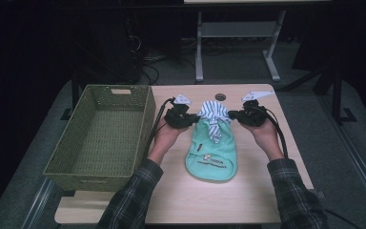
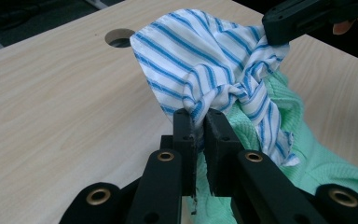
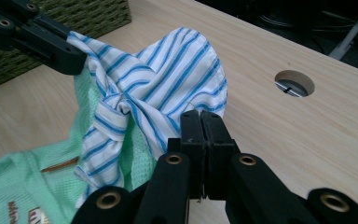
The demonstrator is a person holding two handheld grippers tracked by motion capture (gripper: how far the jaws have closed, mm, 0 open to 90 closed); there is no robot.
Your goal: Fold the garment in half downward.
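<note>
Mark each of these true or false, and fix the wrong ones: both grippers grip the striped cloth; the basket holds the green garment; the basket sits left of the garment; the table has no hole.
1. Both the left gripper and the right gripper grip the striped cloth. True.
2. The basket holds the green garment. False: it lies on the table.
3. The basket sits left of the garment. True.
4. The table has no hole. False: a round hole lies beyond the cloth.

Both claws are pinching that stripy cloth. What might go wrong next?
1. Each gripper, left and right, pinches only an edge of the striped cloth, so it may slip free when lifted.
2. The striped cloth seems knotted to the green garment, so pulling apart could tighten it.
</note>
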